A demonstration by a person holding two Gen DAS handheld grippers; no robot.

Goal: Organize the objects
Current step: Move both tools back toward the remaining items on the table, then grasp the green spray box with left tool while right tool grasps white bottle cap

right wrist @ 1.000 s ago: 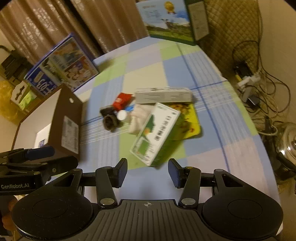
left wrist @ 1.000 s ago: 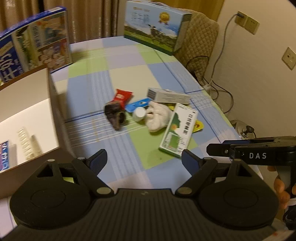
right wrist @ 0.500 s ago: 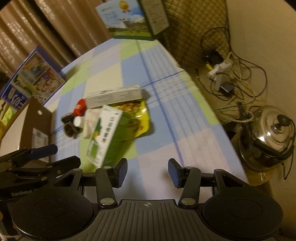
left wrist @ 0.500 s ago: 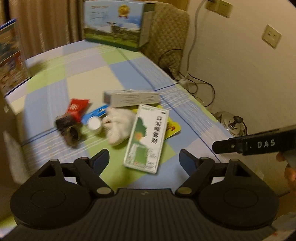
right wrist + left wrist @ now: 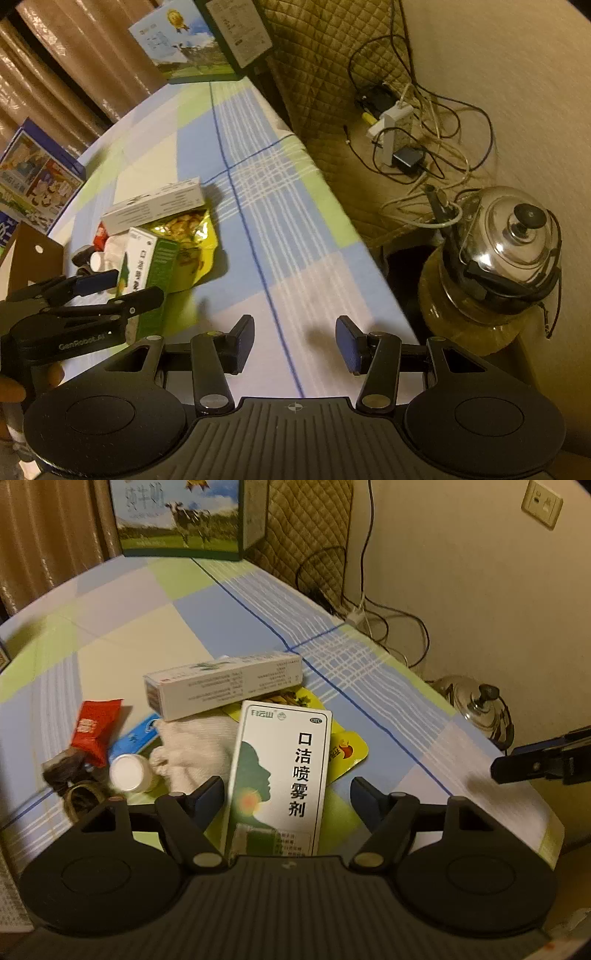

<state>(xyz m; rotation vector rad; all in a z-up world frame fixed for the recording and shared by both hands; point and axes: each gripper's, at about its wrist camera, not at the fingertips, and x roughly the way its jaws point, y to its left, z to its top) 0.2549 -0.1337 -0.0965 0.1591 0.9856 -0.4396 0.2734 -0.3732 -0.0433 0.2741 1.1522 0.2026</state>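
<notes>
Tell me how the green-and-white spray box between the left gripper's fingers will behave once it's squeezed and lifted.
The spray box looks like thin printed card, so probably light and crushable. It leans on the yellow snack pouch, so it may tip or slide as the left gripper closes.

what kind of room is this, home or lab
Most likely a home: a checked tablecloth on the table, a steel kettle on the floor among loose cables, and a quilted chair cover by the wall.

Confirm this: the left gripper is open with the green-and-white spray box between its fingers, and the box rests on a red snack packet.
Not quite. The left gripper is open around the green-and-white spray box, but the left wrist view shows the box resting on a yellow snack packet.
</notes>
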